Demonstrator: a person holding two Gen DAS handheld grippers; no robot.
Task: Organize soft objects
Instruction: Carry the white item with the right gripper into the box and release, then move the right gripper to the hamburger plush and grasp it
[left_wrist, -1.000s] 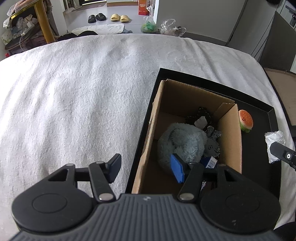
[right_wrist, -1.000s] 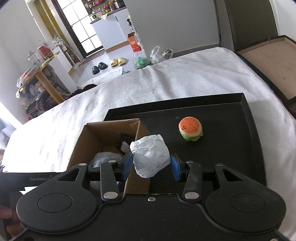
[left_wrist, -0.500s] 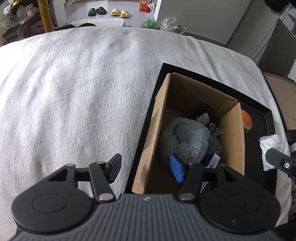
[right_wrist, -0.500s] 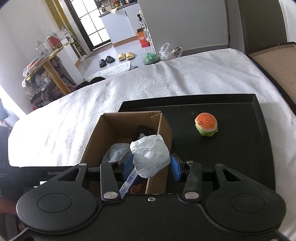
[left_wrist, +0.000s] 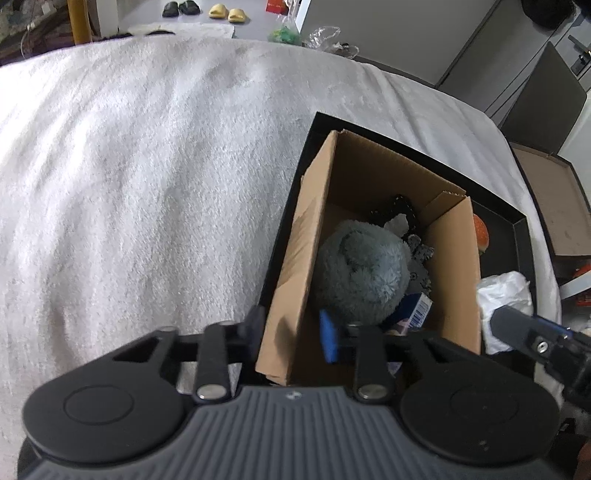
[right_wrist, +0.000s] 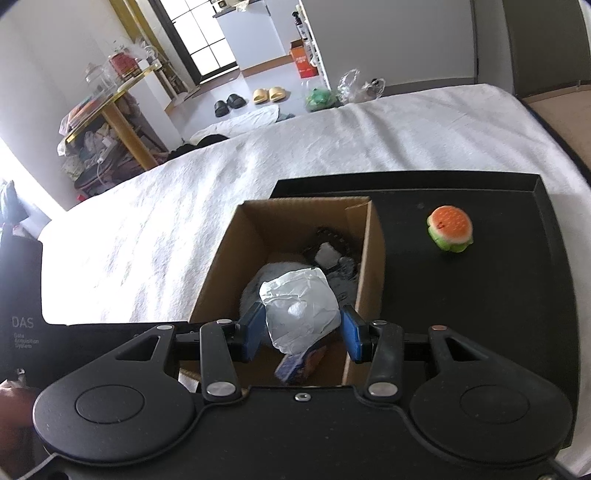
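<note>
Right wrist: right gripper (right_wrist: 302, 328) pinches crumpled white wad (right_wrist: 299, 308) above cardboard box (right_wrist: 218, 275).

Open-topped cardboard box (right_wrist: 371, 254), its floor crowded by grey plush (left_wrist: 364, 275); bare black tray (right_wrist: 498, 295) alongside.

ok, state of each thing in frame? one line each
right gripper: shut on white crumpled wad, above the box opening
left gripper: open, straddling the box's near-left wall
cardboard box: open-topped, on black tray
grey plush: inside box
burger toy: on tray, outside box
</note>
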